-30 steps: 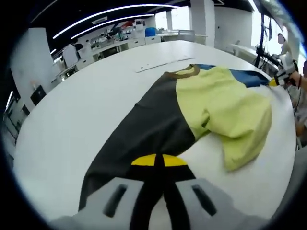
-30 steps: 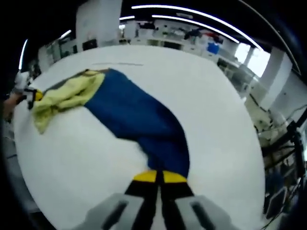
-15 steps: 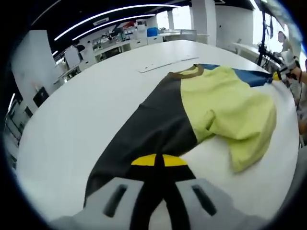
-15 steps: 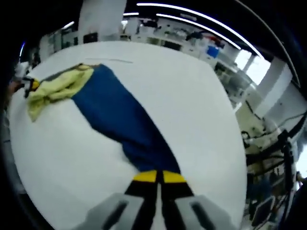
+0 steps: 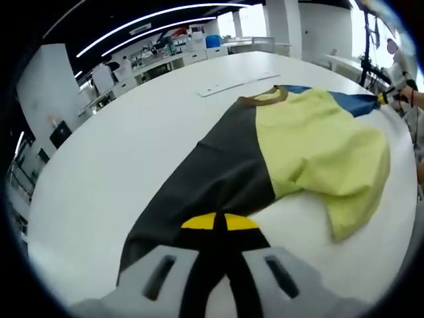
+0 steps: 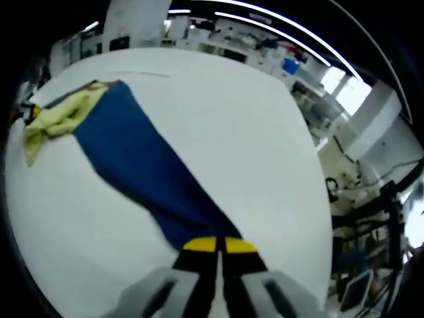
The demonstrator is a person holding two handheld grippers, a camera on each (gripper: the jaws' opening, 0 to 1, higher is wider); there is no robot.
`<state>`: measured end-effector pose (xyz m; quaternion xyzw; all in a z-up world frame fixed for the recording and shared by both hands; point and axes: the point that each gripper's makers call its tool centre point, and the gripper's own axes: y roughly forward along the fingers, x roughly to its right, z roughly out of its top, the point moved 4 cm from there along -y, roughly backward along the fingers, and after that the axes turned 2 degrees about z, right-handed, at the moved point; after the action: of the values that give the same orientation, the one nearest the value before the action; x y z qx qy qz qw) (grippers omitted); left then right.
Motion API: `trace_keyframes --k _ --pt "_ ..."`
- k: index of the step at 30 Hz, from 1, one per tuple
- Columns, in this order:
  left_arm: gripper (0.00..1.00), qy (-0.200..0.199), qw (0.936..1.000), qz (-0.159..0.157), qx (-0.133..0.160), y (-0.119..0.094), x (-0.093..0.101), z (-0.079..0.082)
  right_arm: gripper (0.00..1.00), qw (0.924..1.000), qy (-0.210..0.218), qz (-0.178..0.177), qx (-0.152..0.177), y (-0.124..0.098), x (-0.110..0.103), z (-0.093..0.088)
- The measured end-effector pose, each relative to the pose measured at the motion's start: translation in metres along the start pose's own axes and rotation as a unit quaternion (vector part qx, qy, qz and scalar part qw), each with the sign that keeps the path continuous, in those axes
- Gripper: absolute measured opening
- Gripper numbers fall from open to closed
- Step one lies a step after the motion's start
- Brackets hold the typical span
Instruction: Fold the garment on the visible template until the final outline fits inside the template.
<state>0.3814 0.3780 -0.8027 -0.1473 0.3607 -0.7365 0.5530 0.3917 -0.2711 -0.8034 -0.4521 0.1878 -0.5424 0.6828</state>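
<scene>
A garment lies across the white table (image 5: pixel 112 152): a black sleeve (image 5: pixel 212 169), a yellow-green body (image 5: pixel 318 146) with a brown collar (image 5: pixel 264 98), and a blue sleeve (image 5: pixel 354 103). My left gripper (image 5: pixel 216 222) is shut on the end of the black sleeve. In the right gripper view, my right gripper (image 6: pixel 217 244) is shut on the end of the blue sleeve (image 6: pixel 139 172), which runs taut to the rumpled yellow-green body (image 6: pixel 56 119). The right gripper (image 5: pixel 384 98) appears small at the far right of the left gripper view. The left gripper (image 6: pixel 28 112) sits at the left edge of the right gripper view.
A thin pale strip (image 5: pixel 232 85) lies flat on the table beyond the collar. The table edge (image 6: pixel 311 165) drops off toward benches, stands and cables at the right. Lab benches with boxes (image 5: pixel 165 56) line the background. A person's hand (image 5: pixel 412 99) holds the right gripper.
The two grippers have drawn apart, each holding its sleeve. The blue sleeve is stretched longer and the yellow-green body has spread flatter with fewer folds.
</scene>
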Motion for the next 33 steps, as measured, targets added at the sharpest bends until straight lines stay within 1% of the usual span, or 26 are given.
trace_keyframes --k 4,7,8,10,11,12,14,16,18,20,21,22,24,27,28,29,32,33 --pt "0.0 0.003 1.0 0.005 -0.003 -0.001 -0.005 -0.002 0.0 0.9999 -0.009 0.002 -0.007 0.006 0.007 0.0" --pt "0.0 0.002 0.9999 0.011 -0.005 -0.001 -0.009 -0.003 0.0 0.9999 -0.006 0.003 -0.01 0.009 0.013 0.001" --pt "0.0 -0.001 0.9999 0.013 -0.005 -0.002 -0.01 -0.004 0.0 0.9999 -0.005 0.002 -0.009 0.002 0.008 0.001" --pt "0.0 -0.002 0.9998 0.017 -0.007 -0.002 -0.014 -0.005 0.0 0.9999 -0.006 -0.001 -0.011 -0.002 0.006 0.001" --pt "0.0 -0.002 0.9997 0.022 -0.009 -0.002 -0.017 -0.007 0.0 0.9999 -0.006 -0.002 -0.012 0.002 0.011 0.002" --pt "0.0 -0.006 0.9996 0.024 -0.01 -0.003 -0.018 -0.008 0.0 0.9999 -0.002 -0.002 -0.013 0.013 0.023 0.004" --pt "0.0 -0.014 0.9997 0.019 -0.008 -0.004 -0.016 -0.008 0.0 0.9999 0.003 0.0 -0.012 0.008 0.017 0.004" --pt "0.0 -0.013 0.9997 0.017 -0.008 -0.004 -0.012 -0.007 0.0 0.9999 0.016 0.003 -0.002 0.009 0.015 0.007" --pt "0.01 -0.014 0.9998 0.014 -0.006 -0.006 -0.01 -0.007 0.0 0.9984 0.052 0.02 0.003 0.007 0.008 0.007" --pt "0.06 -0.027 0.9996 0.01 0.0 -0.01 -0.008 -0.007 0.02 0.9954 0.09 0.026 0.021 0.008 0.008 0.01" --pt "0.12 -0.031 0.9995 0.006 0.004 -0.011 -0.007 -0.006 0.05 0.9928 0.112 0.03 0.029 0.007 0.007 0.011" --pt "0.15 -0.038 0.9992 0.002 0.008 -0.012 -0.007 -0.006 0.08 0.9914 0.12 0.035 0.036 0.006 0.006 0.012" --pt "0.22 -0.05 0.9986 -0.008 0.016 -0.016 -0.005 -0.006 0.19 0.9888 0.136 0.041 0.046 0.002 0.0 0.015" --pt "0.31 -0.048 0.9982 -0.017 0.031 -0.024 0.0 -0.003 0.32 0.9825 0.159 0.072 0.065 -0.003 -0.013 0.022" --pt "0.33 -0.047 0.998 -0.022 0.036 -0.03 0.005 0.0 0.36 0.9818 0.161 0.075 0.066 -0.003 -0.014 0.023" --pt "0.35 -0.047 0.9978 -0.026 0.039 -0.033 0.008 0.001 0.42 0.9805 0.164 0.083 0.07 -0.006 -0.02 0.025" --pt "0.43 -0.042 0.9971 -0.041 0.047 -0.037 0.017 0.002 0.6 0.9785 0.161 0.104 0.077 -0.007 -0.033 0.031" --pt "0.45 -0.039 0.9968 -0.048 0.05 -0.038 0.02 0.003 0.62 0.9777 0.159 0.113 0.079 -0.009 -0.04 0.033"
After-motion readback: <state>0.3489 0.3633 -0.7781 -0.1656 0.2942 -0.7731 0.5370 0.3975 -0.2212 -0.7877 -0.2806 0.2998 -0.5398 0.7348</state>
